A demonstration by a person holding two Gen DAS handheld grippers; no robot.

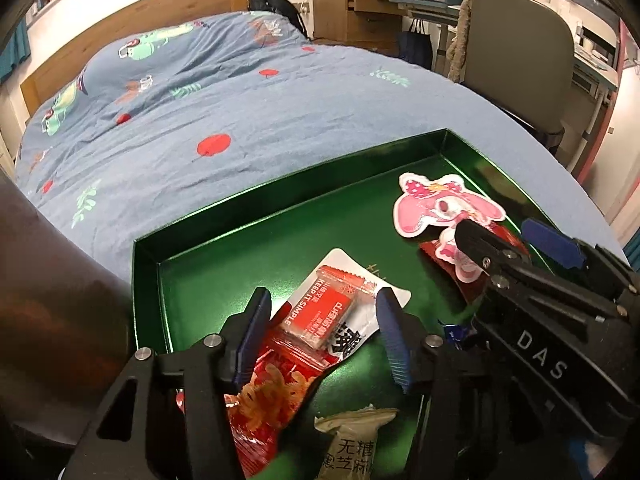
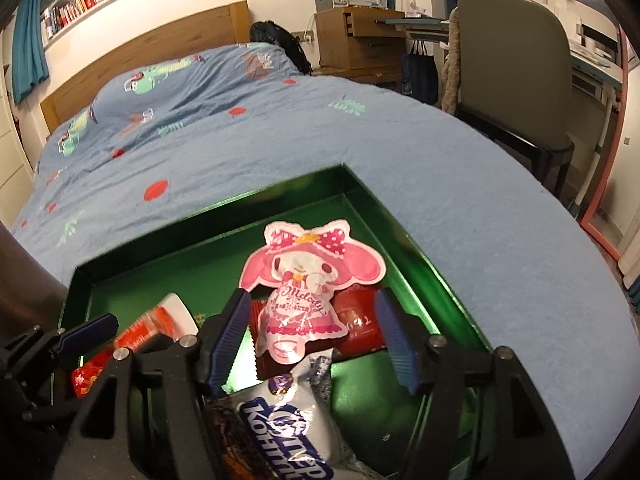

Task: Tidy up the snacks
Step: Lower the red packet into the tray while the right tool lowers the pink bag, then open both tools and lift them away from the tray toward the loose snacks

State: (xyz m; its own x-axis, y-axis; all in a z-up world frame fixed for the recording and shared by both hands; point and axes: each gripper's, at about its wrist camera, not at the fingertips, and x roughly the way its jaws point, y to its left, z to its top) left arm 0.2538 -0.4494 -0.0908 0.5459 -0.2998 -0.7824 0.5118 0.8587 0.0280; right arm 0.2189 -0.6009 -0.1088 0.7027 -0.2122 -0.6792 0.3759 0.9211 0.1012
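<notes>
A green tray [image 1: 280, 184] lies on the bed and holds snacks. My left gripper [image 1: 322, 334] is open above a small red-and-white packet [image 1: 324, 314] that lies on a white packet and a red chips bag [image 1: 272, 396]. A beige packet [image 1: 354, 440] lies nearer. My right gripper [image 2: 316, 338] is open over the pink Melody character packet [image 2: 300, 284], which rests on a dark red packet [image 2: 358, 320]. A silver-blue packet [image 2: 292, 420] lies below it. The right gripper also shows in the left wrist view [image 1: 508, 236], and the left one in the right wrist view [image 2: 86, 330].
The tray [image 2: 400, 232] sits on a blue patterned bedspread [image 1: 240, 92]. A wooden headboard [image 2: 152, 40], a wooden cabinet [image 2: 360, 40] with a printer, and a grey chair [image 2: 516, 72] by a desk stand beyond.
</notes>
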